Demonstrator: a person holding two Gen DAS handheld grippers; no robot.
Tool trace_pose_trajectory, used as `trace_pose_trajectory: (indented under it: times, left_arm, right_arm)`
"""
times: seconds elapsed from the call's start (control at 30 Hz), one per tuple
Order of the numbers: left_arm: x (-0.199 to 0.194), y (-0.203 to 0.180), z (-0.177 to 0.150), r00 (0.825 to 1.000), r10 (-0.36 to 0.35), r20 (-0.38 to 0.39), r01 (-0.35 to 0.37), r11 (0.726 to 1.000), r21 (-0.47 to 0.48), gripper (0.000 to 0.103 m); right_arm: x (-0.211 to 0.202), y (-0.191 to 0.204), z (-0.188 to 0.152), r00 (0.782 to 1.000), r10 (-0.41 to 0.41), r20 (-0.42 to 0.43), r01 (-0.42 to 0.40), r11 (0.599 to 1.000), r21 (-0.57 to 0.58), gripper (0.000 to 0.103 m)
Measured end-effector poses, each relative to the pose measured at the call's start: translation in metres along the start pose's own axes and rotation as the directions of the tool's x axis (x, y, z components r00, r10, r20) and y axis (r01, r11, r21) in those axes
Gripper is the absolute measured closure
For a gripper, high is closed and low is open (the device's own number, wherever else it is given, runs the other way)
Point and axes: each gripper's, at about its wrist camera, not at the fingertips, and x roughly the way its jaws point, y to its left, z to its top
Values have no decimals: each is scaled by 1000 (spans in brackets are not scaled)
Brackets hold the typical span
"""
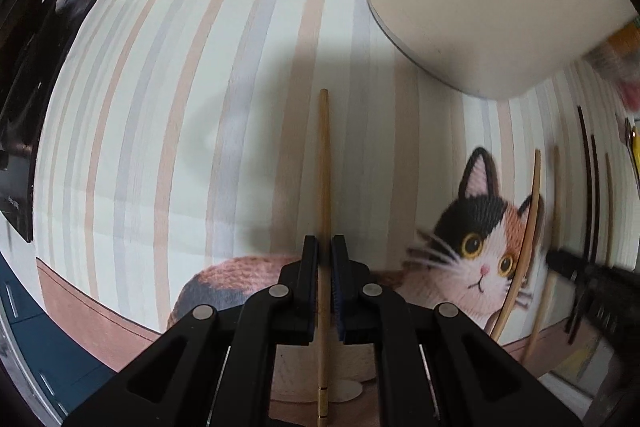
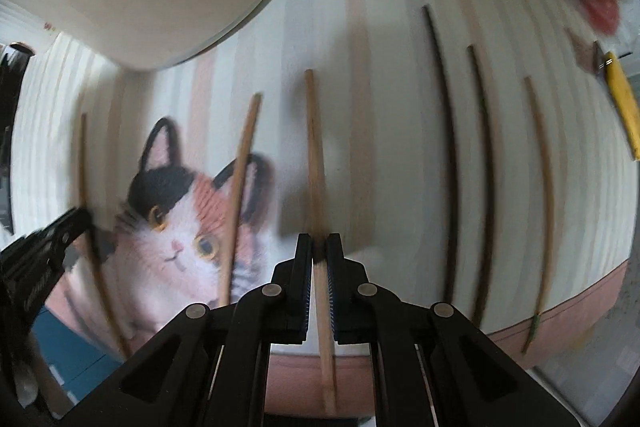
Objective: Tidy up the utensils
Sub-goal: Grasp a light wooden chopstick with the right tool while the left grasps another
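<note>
The left gripper (image 1: 324, 247) has its fingers pinching a light wooden chopstick (image 1: 324, 163) over the striped cat-print mat (image 1: 180, 147). The right gripper (image 2: 319, 245) pinches another chopstick (image 2: 314, 147). Two dark chopsticks (image 2: 448, 147) lie on the mat, well apart.

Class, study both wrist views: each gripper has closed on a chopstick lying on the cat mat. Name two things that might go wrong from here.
1. The left gripper and right gripper pinch thin round chopsticks; either could swivel or slip when lifted.
2. Loose chopsticks lie close beside the right one; a sideways move might knock them.
</note>
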Motion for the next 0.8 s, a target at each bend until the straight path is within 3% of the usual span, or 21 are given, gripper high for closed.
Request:
trace_pose_trajectory:
  times: [0.33, 0.6, 0.8]
  left_arm:
    - [1, -12, 8, 1000, 26, -5, -26, 999, 35, 98]
    - [1, -29, 18, 999, 41, 2, -41, 998, 47, 99]
    - [-12, -20, 14, 998, 43, 43, -45, 998, 43, 99]
  right_arm:
    - [0, 5, 14, 998, 6, -56, -7, 1000, -27, 95]
    - [0, 27, 21, 995, -97, -4, 96, 992, -86, 95]
    - [-6, 22, 16, 996, -75, 42, 76, 996, -42, 96]
